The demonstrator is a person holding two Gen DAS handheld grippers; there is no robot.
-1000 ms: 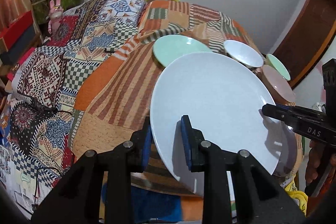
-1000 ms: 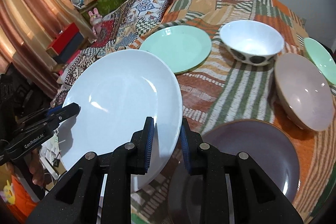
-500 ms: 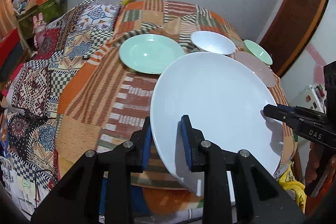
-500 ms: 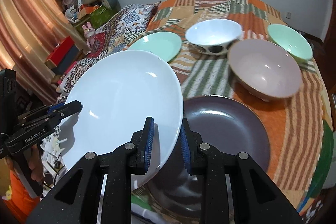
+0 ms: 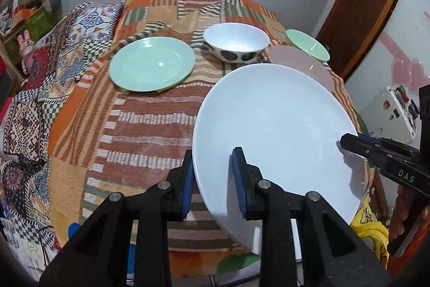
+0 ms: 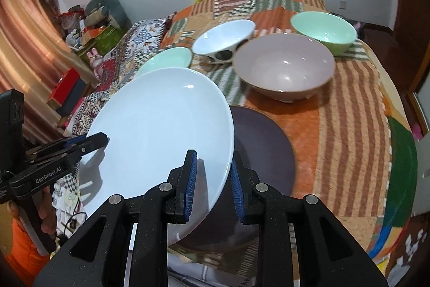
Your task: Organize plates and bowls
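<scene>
White plate, large, round, glossy, tilted; left gripper and right gripper each clamp opposite rim.

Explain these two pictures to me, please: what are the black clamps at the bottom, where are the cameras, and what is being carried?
No robot here: a person holds a hand-held two-finger gripper in each hand, and a fisheye camera on each looks along its fingers. One picture comes from the left gripper, the other from the right gripper; each also shows the other at the side. Both clamp opposite rims of one large white plate, held above a table under a patchwork cloth. On the cloth lie a green plate, a spotted white bowl, a pink bowl, a green bowl and a dark plate, partly under the white one.
</scene>
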